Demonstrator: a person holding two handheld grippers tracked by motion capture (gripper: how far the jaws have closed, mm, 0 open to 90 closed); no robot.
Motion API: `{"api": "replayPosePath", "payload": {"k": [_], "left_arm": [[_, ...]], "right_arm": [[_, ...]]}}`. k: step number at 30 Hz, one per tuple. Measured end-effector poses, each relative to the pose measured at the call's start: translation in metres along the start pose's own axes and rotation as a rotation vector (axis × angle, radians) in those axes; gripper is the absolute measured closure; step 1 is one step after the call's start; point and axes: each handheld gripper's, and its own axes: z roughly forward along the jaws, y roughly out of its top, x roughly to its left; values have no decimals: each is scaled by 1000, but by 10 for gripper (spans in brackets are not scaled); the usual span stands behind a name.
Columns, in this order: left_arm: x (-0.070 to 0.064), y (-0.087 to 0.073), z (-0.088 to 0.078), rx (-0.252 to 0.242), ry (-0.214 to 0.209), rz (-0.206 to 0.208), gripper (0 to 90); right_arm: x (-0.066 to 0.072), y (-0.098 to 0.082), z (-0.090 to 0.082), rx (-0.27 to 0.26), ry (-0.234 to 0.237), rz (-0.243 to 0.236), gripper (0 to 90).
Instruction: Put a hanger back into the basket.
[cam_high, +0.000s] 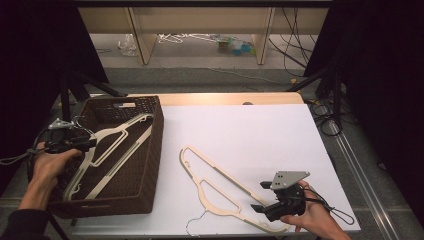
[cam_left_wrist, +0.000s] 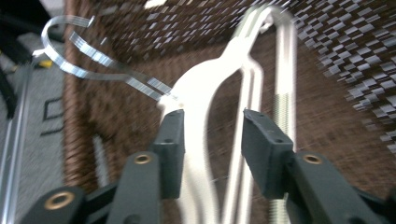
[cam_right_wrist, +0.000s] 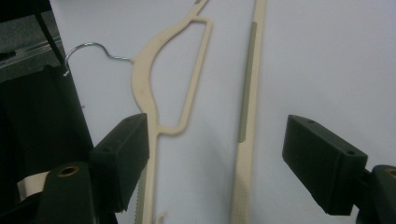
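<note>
A cream plastic hanger (cam_high: 112, 150) lies slanted inside a dark brown wicker basket (cam_high: 156, 145) at the table's left. My left gripper (cam_high: 89, 143) reaches in over the basket's left rim, near the hanger's neck. In the left gripper view the hanger's neck (cam_left_wrist: 210, 84) runs between the jaws, which stand apart without pinching it; its metal hook (cam_left_wrist: 93, 65) curls away to the upper left. My left gripper (cam_left_wrist: 212, 126) is open. A second cream hanger (cam_high: 220, 187) lies flat on the white sheet. My right gripper (cam_high: 259, 196) hovers open over its lower end, jaws straddling both arms (cam_right_wrist: 144, 79).
The white sheet (cam_high: 250, 130) covers most of the table and is bare at the centre and right. The basket's weave (cam_left_wrist: 327, 93) rises around the left gripper. Black stands and cables sit beyond both table sides.
</note>
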Motion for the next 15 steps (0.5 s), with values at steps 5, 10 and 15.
{"api": "replayPosePath", "payload": {"k": [5, 10, 15], "left_arm": [[-32, 7, -16, -108, -62, -28, 459], [-63, 11, -30, -179, -112, -12, 378], [-99, 14, -39, -237, -166, 36, 329]], "right_arm": [[1, 0, 0, -2, 1, -3, 234], [2, 0, 1, -1, -2, 5, 224], [2, 0, 2, -2, -3, -1, 220]]}}
